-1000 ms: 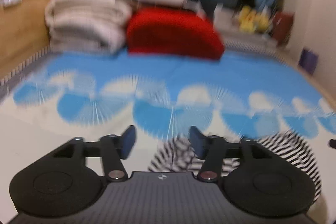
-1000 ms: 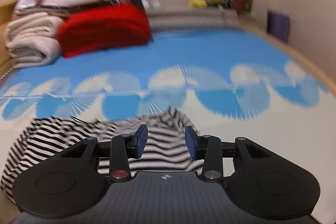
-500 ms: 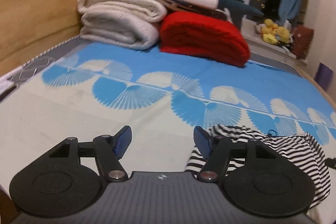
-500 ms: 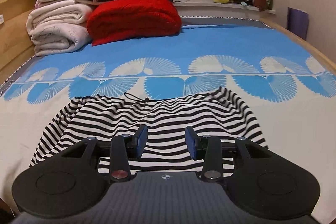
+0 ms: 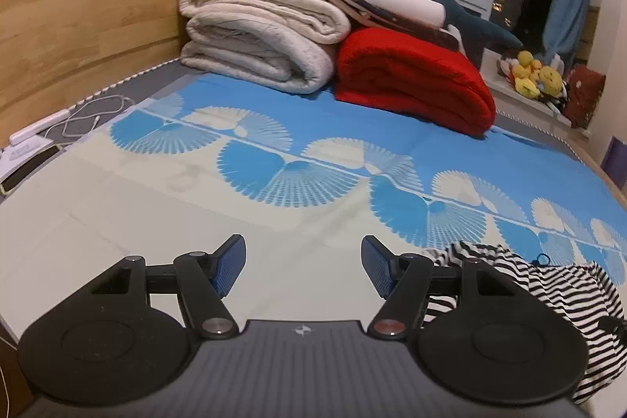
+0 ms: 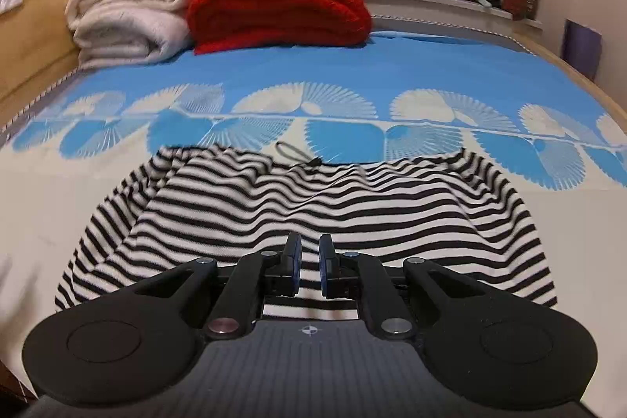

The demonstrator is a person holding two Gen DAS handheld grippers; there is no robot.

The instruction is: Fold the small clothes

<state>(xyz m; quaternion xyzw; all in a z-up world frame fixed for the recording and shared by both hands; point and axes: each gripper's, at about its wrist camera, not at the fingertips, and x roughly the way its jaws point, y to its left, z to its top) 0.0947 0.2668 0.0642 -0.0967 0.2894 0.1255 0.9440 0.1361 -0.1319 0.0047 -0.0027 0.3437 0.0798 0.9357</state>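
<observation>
1. The right gripper (image 6: 309,271) is closing: its fingers (image 6: 293,263), half open a moment ago, are now almost together, low over the near edge of the striped garment (image 6: 313,198); whether they are pinching cloth, I cannot tell.
2. The left gripper (image 5: 303,267) is keeping its fingers (image 5: 229,267) wide apart and holding nothing, above the bare bedsheet (image 5: 164,218).
3. The striped garment (image 5: 556,288) is lying on the bed, now further right of the left gripper.

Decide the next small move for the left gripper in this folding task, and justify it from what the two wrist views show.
Probably shift the left gripper to its right, toward the striped garment. Its fingers are wide open over bare sheet, with the garment's edge off to the right, while the right gripper is nearly closed over the near hem. A fold likely needs both holding it.
</observation>
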